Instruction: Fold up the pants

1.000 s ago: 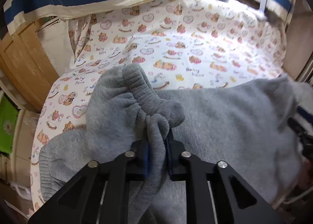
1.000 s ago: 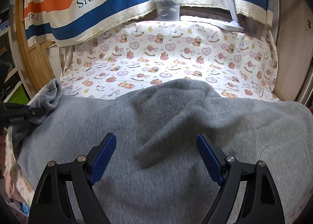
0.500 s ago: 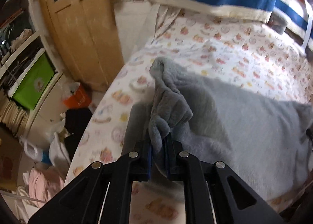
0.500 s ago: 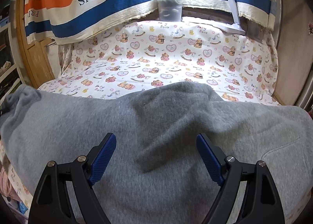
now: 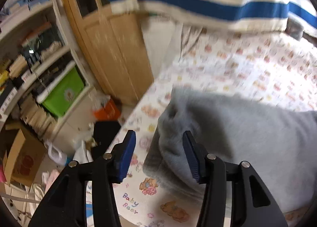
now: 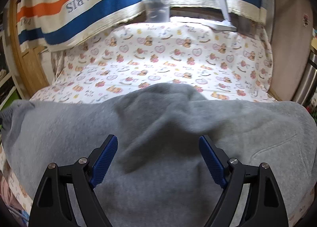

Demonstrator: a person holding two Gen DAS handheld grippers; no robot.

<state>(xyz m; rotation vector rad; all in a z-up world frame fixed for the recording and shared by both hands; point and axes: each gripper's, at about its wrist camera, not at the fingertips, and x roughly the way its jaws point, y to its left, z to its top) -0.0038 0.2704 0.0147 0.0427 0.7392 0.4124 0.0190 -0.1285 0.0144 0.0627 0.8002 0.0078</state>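
Left wrist view: left gripper [image 5: 158, 153] is spreading, its jaws having just been opening and letting go the bunched end of the grey fleece pants [image 5: 247, 137], which is lying between them, leaning toward the right pad, on the bear-print sheet [image 5: 247, 68] | Right wrist view: right gripper [image 6: 158, 161] is hovering spread wide, empty, over the pants' middle; their long axis is running left-right; the left end, earlier pinched and lifted, is now lying flat.

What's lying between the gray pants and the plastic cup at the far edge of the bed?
Only bare bear-print sheet lies between the pants and the cup; the right wrist view shows that stretch.
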